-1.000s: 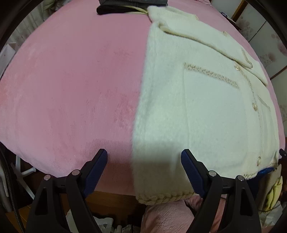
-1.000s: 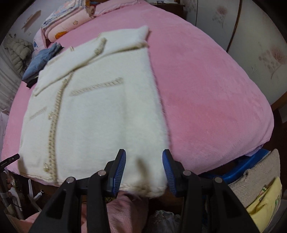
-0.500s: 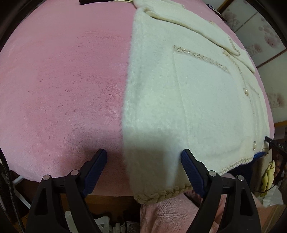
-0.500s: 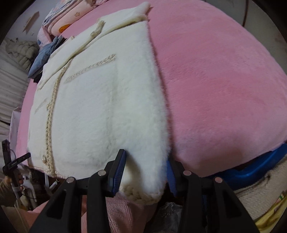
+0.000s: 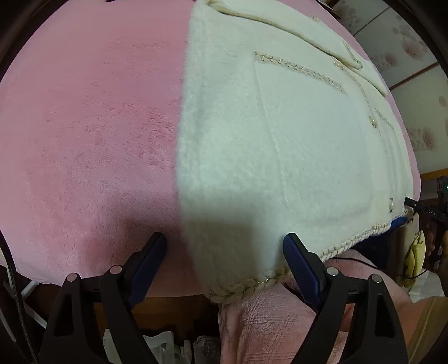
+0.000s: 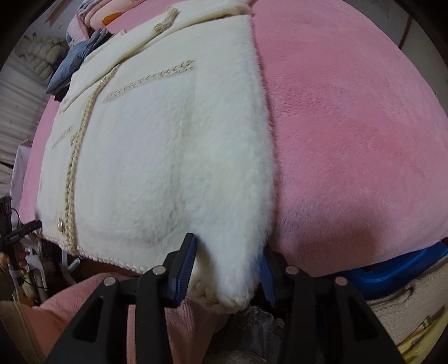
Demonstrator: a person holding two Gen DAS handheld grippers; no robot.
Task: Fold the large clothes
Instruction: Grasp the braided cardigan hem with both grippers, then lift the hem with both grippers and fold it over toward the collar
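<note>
A cream fleece jacket (image 5: 280, 140) with braided trim and pearl buttons lies flat, front up, on a pink blanket (image 5: 84, 140). Its hem hangs over the near edge of the bed. My left gripper (image 5: 224, 240) points steeply down and is open wide, its blue pads on either side of the jacket's near left hem corner without touching it. In the right wrist view the jacket (image 6: 154, 154) fills the left half. My right gripper (image 6: 228, 246) is half open with the near right hem corner between its fingers; the fleece covers part of the right pad, and no squeeze shows.
The pink blanket (image 6: 350, 140) spreads wide on either side of the jacket. Folded clothes (image 6: 92, 16) and a blue denim garment (image 6: 72, 64) lie at the far end of the bed. A blue plastic item (image 6: 406, 266) sits below the bed edge. A person's pink garment (image 5: 266, 322) is under the hem.
Both grippers have sunk and tipped down toward the hem. The right hem corner, earlier ahead of the right fingers, now lies between them. Neither gripper's finger spacing has changed.
</note>
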